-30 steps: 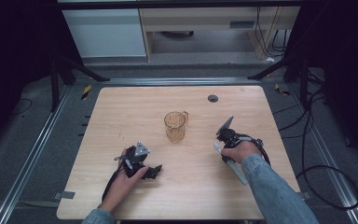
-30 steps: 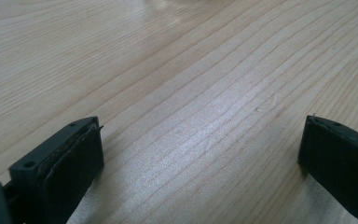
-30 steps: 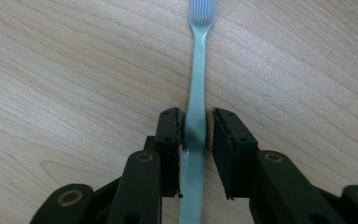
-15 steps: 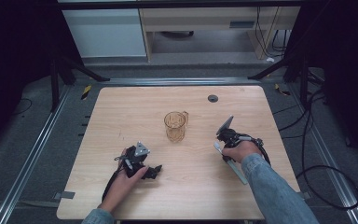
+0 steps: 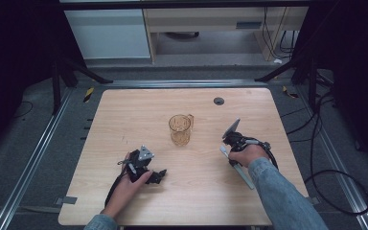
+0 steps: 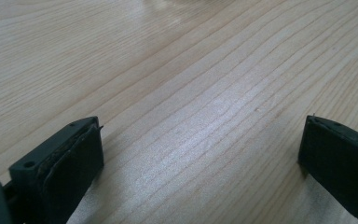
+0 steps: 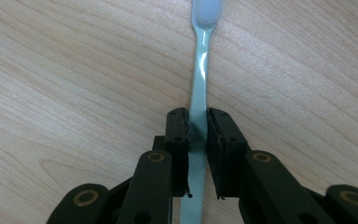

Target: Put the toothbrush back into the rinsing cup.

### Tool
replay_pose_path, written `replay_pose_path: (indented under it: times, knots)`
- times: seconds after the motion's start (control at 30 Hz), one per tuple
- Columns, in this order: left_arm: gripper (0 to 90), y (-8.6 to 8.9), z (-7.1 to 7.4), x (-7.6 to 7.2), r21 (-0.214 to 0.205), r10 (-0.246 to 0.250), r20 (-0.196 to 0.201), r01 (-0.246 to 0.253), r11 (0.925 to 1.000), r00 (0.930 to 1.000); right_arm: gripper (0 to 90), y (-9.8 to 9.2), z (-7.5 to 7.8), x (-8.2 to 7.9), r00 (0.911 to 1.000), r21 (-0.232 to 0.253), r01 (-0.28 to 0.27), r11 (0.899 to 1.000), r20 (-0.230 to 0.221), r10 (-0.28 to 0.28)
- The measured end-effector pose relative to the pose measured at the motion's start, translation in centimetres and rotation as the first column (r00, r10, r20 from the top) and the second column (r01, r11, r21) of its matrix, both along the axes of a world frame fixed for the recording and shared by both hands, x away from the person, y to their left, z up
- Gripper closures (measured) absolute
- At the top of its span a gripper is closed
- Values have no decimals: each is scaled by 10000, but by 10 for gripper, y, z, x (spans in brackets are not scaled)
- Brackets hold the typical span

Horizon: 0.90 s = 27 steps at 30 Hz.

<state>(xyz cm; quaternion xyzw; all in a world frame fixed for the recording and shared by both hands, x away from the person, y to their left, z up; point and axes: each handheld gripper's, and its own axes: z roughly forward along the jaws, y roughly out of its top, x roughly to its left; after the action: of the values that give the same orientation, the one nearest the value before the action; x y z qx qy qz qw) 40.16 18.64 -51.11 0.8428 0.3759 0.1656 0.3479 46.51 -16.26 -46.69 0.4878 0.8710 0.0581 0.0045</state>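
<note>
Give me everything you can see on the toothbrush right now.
The toothbrush is pale blue-green, glossy plastic by its look, with a slim handle and a bristled head at its far end. It lies flat on the wooden table, right of the amber cup. The right gripper has just closed its jaws on the handle.

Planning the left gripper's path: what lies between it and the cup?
Nothing: in the high view only bare table separates the left gripper from the cup.

Bare tabletop (image 5: pixel 124 115) all round; sole obstacle the cup (image 5: pixel 180 129), mid-table between both claws.
</note>
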Motion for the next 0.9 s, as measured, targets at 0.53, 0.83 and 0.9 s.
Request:
replay_pose_path:
  times: [0.53,0.83,0.9]
  knots:
    - [0,0,0,0,6,-10,3,10,10000,10000,790,-4,14,-2,9996,320,0,9995,293,-10]
    - [0,0,0,0,5,-7,4,7,10000,10000,791,-9,30,-1,9975,743,144,9971,674,-194]
    - [0,0,0,0,3,-6,4,6,10000,10000,791,-10,37,-1,9961,983,159,9950,849,-243]
